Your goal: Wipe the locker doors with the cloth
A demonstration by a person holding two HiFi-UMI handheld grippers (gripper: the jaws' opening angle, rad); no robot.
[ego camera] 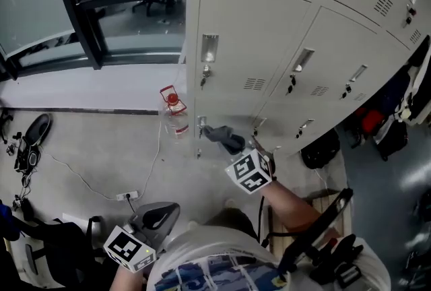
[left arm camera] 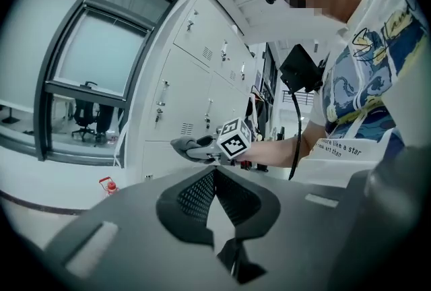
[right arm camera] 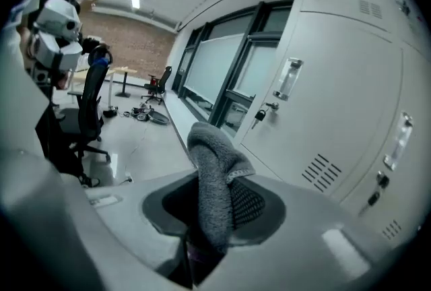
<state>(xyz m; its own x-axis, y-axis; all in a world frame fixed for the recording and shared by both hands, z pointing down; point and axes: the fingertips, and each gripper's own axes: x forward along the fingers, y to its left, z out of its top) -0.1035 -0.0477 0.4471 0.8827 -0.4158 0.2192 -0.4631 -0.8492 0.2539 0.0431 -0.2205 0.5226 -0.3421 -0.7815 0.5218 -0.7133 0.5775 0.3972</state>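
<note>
Nearest the lens in the right gripper view, the right gripper (right arm camera: 214,215) is clamped on a grey terry cloth (right arm camera: 217,168), a folded wad pinched at its lower end between the two dark jaws. The cloth's long axis runs along the jaws. Its free end stands out past the tips and curls slightly leftward, pointing along the bank of lockers toward the window (right arm camera: 215,74) rather than into the metal. Locker doors (right arm camera: 337,101) fill the right of that view, close beside the cloth; contact with the steel cannot be confirmed. A key (right arm camera: 262,114) hangs from a lock just ahead. In the head view the cloth sits low, in front of the bottom row of doors, with a red-capped water bottle (ego camera: 176,118) on the floor (ego camera: 101,148) to its left. The left gripper (left arm camera: 214,172) is held back near the person's body, well apart from the lockers, its jaw tips together with nothing between them. As a judgement, the step in hand is bringing the cloth onto a lower door. It would go best with the wrist turned so the cloth's broad flank, not its tip, lies flat on the panel. Even, overlapping strokes should then steer round the keys and recessed handles, which could snag the pile.
</note>
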